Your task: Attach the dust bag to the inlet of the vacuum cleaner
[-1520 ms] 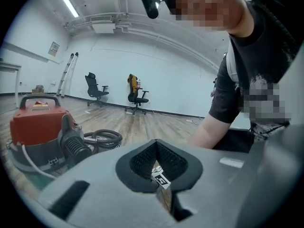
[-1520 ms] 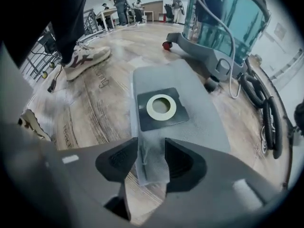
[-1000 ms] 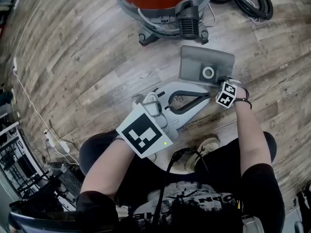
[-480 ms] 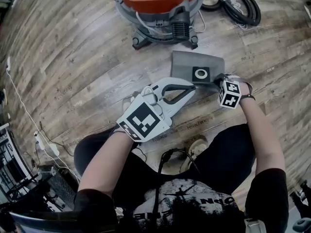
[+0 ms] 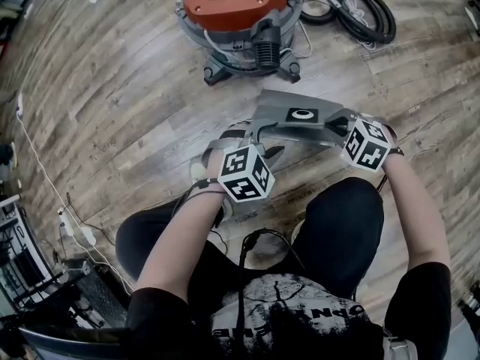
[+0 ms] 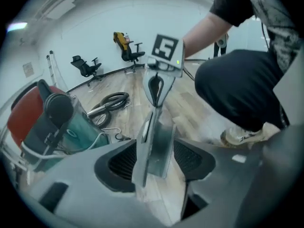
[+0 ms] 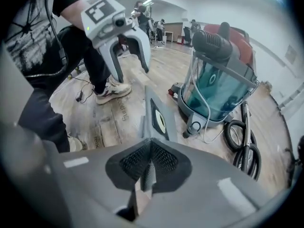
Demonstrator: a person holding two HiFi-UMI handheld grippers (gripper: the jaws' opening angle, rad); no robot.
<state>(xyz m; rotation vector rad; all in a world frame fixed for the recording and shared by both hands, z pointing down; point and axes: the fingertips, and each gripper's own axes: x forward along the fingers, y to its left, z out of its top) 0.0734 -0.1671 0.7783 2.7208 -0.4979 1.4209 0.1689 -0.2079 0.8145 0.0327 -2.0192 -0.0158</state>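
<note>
R gripper [image 5: 339, 126] clamped shut on one edge of dust bag [image 5: 277, 105]. Bag held up off wood floor [image 5: 112, 111], cardboard collar w/ round hole facing up, just in front of red vacuum cleaner [image 5: 236, 13]. L gripper [image 5: 262, 137] wide open, jaws just been opening, straddling bag's opposite edge. Edge sits between pads [image 6: 192, 158], seen edge-on, not pinched. Black hose [image 5: 360, 10] coiled on floor beside vac, upper right in head view.

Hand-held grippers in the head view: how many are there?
2. The left hand-held gripper, jaws just opened, straddles the dust bag's left edge; the right hand-held gripper is shut on its right edge. None hidden.
</note>
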